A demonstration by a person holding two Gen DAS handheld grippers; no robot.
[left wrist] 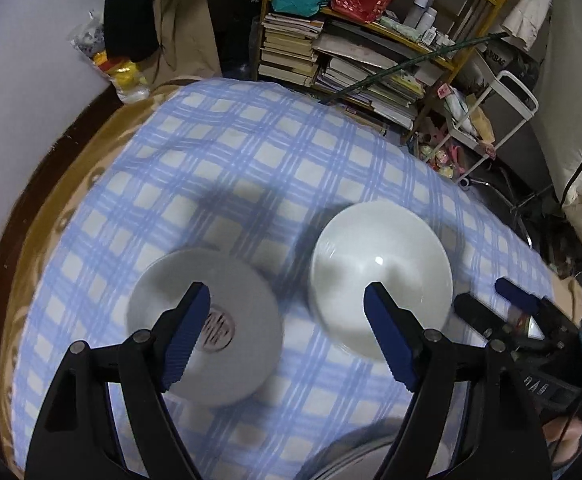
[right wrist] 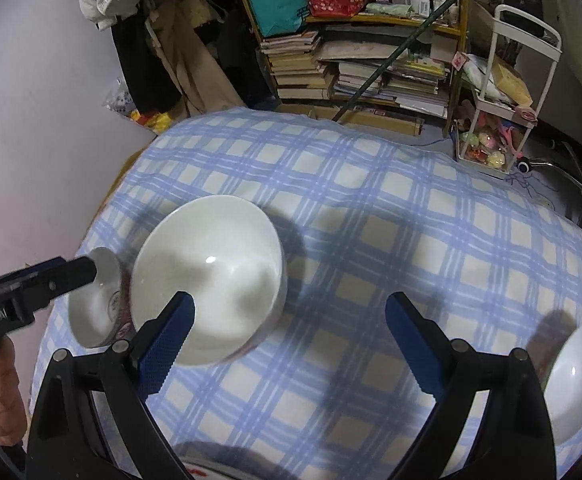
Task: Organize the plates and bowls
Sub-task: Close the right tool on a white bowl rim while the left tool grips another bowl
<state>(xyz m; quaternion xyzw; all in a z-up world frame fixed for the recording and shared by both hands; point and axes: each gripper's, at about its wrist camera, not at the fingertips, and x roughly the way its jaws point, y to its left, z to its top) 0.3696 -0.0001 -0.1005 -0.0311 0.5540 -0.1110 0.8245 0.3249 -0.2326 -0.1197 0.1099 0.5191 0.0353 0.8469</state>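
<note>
On the blue-checked cloth [left wrist: 251,152] a small white bowl with a red seal mark [left wrist: 211,320] sits left of a larger white bowl [left wrist: 379,272]. My left gripper [left wrist: 287,296] hovers open above both, one fingertip over each bowl and nothing between the pads. In the right wrist view my right gripper [right wrist: 291,304] is open wide, its left fingertip in front of the large bowl [right wrist: 207,276], with only cloth between the fingers. The small bowl [right wrist: 95,308] lies behind a finger [right wrist: 71,274] of the left gripper. Another white bowl [right wrist: 575,384] sits at the right.
A plate rim [left wrist: 351,452] shows at the bottom edge, near me. A crowded bookshelf [right wrist: 363,64] and a white cart [right wrist: 503,112] stand beyond the cloth's far edge. Clothes [right wrist: 151,40] hang on the wall at the left. A hand [right wrist: 3,392] holds the left gripper's handle.
</note>
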